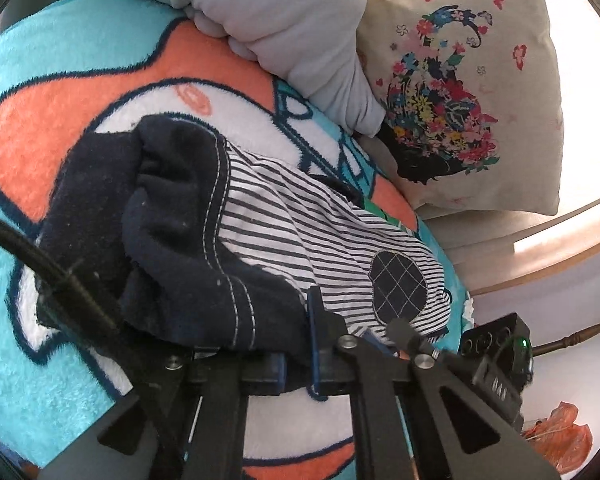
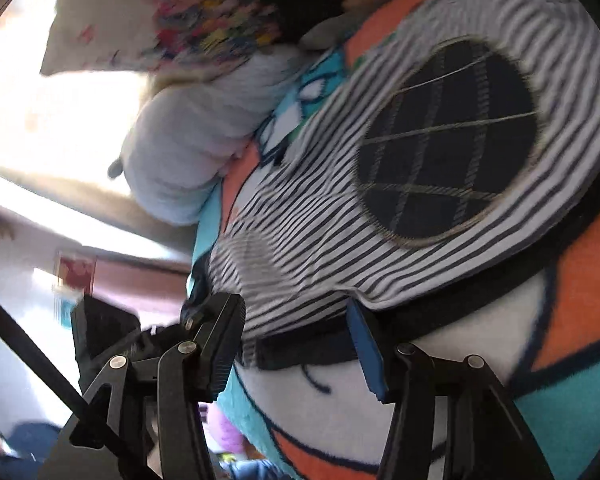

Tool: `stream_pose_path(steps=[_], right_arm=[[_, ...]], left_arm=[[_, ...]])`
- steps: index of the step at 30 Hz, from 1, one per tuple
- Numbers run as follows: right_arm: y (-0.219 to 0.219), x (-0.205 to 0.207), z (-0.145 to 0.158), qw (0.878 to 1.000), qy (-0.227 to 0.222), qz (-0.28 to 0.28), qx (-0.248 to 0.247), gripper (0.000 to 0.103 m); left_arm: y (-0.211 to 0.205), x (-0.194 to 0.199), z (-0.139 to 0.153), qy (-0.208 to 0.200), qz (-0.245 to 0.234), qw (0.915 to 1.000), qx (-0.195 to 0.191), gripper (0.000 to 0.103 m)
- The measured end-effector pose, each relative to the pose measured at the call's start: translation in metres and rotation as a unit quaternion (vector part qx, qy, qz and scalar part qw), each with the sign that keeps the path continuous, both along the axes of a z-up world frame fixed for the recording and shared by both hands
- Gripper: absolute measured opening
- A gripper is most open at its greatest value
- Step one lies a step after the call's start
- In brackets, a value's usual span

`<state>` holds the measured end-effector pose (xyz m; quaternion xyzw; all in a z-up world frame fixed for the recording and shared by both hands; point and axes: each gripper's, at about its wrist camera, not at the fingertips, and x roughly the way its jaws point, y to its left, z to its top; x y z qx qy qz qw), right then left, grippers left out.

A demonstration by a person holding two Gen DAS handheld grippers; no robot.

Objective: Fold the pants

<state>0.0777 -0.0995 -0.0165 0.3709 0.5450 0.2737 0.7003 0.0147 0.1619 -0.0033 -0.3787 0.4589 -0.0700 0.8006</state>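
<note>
Pants (image 1: 260,216): small, striped white and navy with a navy waistband and a round navy knee patch (image 2: 446,140) crossed with pale stitching; lying crumpled on the blanket, waistband end bunched up and turned over.

Blanket (image 1: 80,60): fleece, turquoise, orange and white with dark outlines; lying under the pants.

Left gripper (image 1: 314,350): jaws sitting together, clamping the near edge of the pants where navy cloth is meeting striped cloth.

Right gripper (image 2: 296,344): jaws standing apart, a striped hem and its dark band lying between them (pads not pressing on it).

Pillow (image 1: 468,92): cream, printed with a flower figure; leaning behind the blanket.

Grey cloth (image 1: 284,32): rolled bundle, resting against the pillow and the blanket's far edge.
</note>
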Motion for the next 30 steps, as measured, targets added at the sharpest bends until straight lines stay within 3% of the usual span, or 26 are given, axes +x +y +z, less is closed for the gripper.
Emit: stream_pose_path(steps=[9,14,15,17,18,19,22,26,30], right_arm=[[0.003,-0.013,-0.005,0.998,0.040,0.020,0.041,0.059],[-0.018,0.002,-0.003,0.998,0.024,-0.051,0.016,0.059],[-0.028,0.003,-0.004,0.997,0.022,-0.074,0.010,0.057],[-0.049,0.006,-0.008,0.994,0.023,-0.107,0.009,0.042],[-0.057,0.007,-0.009,0.993,0.020,-0.117,0.002,0.029],[-0.063,0.008,-0.007,0.992,0.012,-0.123,-0.005,0.019],[-0.074,0.013,0.010,0.990,-0.035,-0.126,-0.049,0.012],[-0.062,0.035,0.044,0.985,-0.095,-0.100,-0.102,0.012],[-0.035,0.072,0.069,0.972,-0.153,-0.065,-0.164,0.012]], left_arm=[[0.003,-0.006,0.015,-0.027,0.005,0.9996,0.011,0.008],[0.005,-0.010,0.023,-0.034,0.004,0.9993,0.015,0.008],[0.006,-0.011,0.025,-0.036,0.005,0.9992,0.016,0.008],[0.010,-0.013,0.028,-0.041,0.010,0.9989,0.020,0.008],[0.011,-0.014,0.029,-0.043,0.012,0.9987,0.023,0.008],[0.013,-0.014,0.030,-0.046,0.014,0.9985,0.026,0.008],[0.017,-0.009,0.030,-0.043,0.019,0.9985,0.028,0.008],[0.023,0.011,0.032,-0.036,0.028,0.9983,0.036,0.008],[0.034,0.044,0.041,-0.034,0.041,0.9971,0.055,0.008]])
